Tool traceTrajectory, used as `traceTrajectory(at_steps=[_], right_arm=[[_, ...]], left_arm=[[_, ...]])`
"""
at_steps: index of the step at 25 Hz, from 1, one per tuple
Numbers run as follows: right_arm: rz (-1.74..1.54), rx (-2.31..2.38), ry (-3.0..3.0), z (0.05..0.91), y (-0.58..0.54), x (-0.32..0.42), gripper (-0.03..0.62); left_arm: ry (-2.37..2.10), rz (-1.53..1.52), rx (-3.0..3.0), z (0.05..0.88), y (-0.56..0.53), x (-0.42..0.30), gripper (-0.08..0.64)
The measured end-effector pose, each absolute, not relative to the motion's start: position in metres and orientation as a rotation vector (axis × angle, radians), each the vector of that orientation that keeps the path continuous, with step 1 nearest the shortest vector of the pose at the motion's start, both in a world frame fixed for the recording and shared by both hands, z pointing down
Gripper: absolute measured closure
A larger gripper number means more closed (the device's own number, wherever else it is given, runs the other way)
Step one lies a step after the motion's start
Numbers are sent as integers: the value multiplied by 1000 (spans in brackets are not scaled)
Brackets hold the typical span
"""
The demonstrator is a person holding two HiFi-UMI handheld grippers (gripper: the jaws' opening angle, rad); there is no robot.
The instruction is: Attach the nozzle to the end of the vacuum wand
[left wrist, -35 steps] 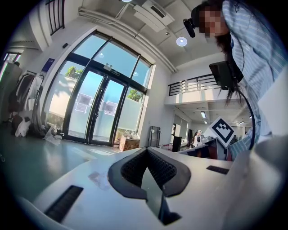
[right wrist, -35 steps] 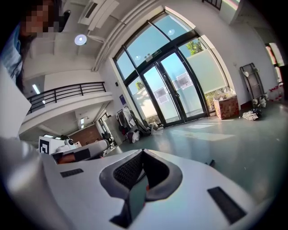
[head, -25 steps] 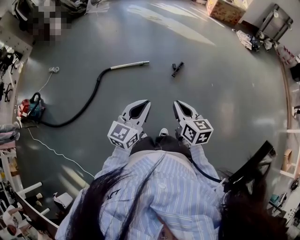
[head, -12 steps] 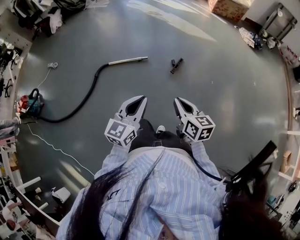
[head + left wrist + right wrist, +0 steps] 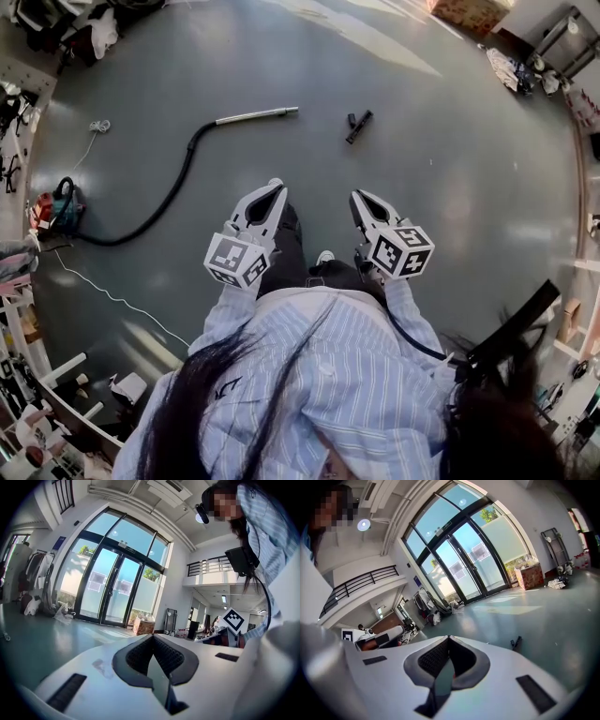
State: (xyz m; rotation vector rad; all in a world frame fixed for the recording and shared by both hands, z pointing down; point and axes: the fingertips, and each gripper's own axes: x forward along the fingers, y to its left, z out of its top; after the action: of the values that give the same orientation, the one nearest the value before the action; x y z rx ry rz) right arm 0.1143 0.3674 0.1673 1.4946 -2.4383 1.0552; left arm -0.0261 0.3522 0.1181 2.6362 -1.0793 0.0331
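Nozzle (image 5: 357, 126) position: on floor, right of vacuum wand (image 5: 255, 115) open end, near but apart from it. Left gripper (image 5: 273, 187) and right gripper (image 5: 360, 197): jaws together, empty, well apart from wand, nozzle untouched.

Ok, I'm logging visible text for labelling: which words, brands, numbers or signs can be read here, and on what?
No text is readable.
Dark mark on the striped shirt: too blurred.
Notices on the glass doors: too small.
Blue sign beside the doors: too small.
Marker cubes: square patterns only, no letters.
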Motion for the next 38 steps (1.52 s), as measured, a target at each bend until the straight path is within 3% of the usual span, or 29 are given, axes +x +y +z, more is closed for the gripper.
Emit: traceTrajectory(at_steps=[12, 22, 29, 38], right_arm=[[1198, 1741, -2246, 182, 181, 72, 588], [1295, 1748, -2116, 205, 121, 64, 586], [1406, 1728, -2049, 235, 91, 112, 586], [1457, 1546, -2015, 303, 31, 160, 580]], left_arm=[[-907, 113, 2695, 126, 141, -108, 555], [-787, 317, 2614, 178, 49, -125, 554], [-827, 287, 2439, 203, 19, -103, 554], [-812, 495, 2457, 247, -21, -59, 554]])
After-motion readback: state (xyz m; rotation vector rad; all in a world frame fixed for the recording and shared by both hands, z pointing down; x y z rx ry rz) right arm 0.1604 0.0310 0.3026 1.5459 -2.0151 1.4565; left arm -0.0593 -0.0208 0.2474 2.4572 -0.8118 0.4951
